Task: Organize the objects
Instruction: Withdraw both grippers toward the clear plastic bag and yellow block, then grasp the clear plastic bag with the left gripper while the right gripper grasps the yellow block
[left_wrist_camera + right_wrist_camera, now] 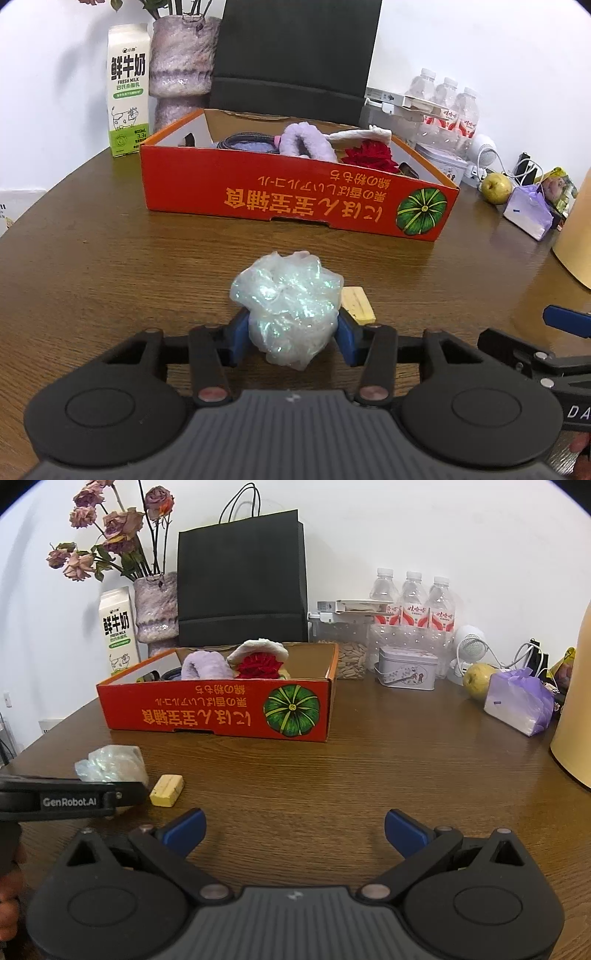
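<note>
My left gripper (293,332) is shut on a crumpled clear plastic bag (288,299), low over the wooden table (110,258). The bag also shows in the right wrist view (110,762), partly behind the left gripper's body. A small yellow block (357,304) lies on the table just right of the bag, also seen in the right wrist view (167,789). An orange cardboard box (295,195) stands farther back, holding a purple fuzzy item (308,142), a red flower (371,155) and a cable. My right gripper (293,832) is open and empty above bare table, right of the block.
A milk carton (127,92), a vase (181,66) and a black paper bag (295,55) stand behind the box. Water bottles (413,605), a tin (406,668), a pear (476,681), a purple-wrapped pack (517,701) and a yellow container (576,701) crowd the right.
</note>
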{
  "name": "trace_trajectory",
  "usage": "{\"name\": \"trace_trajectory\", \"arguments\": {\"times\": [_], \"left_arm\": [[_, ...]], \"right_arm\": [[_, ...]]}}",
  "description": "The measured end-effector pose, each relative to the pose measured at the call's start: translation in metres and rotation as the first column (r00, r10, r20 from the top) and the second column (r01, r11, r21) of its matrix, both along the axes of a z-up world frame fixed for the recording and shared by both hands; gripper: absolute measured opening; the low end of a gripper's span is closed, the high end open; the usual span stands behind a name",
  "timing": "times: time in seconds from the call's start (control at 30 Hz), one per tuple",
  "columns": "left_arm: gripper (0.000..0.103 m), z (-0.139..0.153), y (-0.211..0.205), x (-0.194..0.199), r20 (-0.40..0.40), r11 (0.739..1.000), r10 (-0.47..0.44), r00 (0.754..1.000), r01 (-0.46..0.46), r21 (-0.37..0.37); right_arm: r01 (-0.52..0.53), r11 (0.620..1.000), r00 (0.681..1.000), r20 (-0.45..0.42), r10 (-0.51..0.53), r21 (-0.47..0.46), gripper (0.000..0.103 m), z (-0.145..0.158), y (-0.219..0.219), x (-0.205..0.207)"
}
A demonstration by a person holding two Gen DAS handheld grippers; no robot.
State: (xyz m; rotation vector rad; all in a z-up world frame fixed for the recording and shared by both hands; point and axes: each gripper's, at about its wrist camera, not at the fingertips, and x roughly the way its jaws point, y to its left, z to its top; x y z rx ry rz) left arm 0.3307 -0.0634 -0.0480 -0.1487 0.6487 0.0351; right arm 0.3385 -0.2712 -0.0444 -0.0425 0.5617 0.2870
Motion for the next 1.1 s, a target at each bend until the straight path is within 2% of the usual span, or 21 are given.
{"name": "trace_trajectory", "arguments": {"times": [0.17, 0.5, 0.67, 0.93, 1.1], "left_arm": [[0.046, 0.007, 0.010, -0.004, 0.030, 1.000, 0.008, 1.000, -0.009, 0.006], [0.046, 0.013, 0.031, -0.008, 0.038, 0.999, 0.033, 0.999, -0.032, -0.011], [0.046, 0.013, 0.045, -0.009, 0.038, 1.000, 0.026, 0.999, -0.026, -0.005], [0.046, 0.015, 0.070, -0.014, 0.046, 1.000, 0.019, 0.999, -0.020, 0.014], [0.046, 0.015, 0.088, -0.015, 0.040, 1.000, 0.023, 0.999, -0.023, 0.014]], "right_arm": [[-0.002, 1.000, 1.000, 0.006, 0.002, 0.002, 0.103, 0.001, -0.001, -0.001], [-0.038, 0.999, 0.999, 0.015, 0.038, -0.002, 0.103, 0.000, 0.006, -0.006], [-0.082, 0.996, 0.997, 0.002, 0.082, -0.031, 0.103, -0.003, 0.020, -0.008], [-0.125, 0.992, 0.991, -0.037, 0.125, -0.008, 0.103, -0.004, 0.046, -0.003], [-0.162, 0.987, 0.984, -0.070, 0.161, -0.016, 0.096, -0.008, 0.069, 0.003]]}}
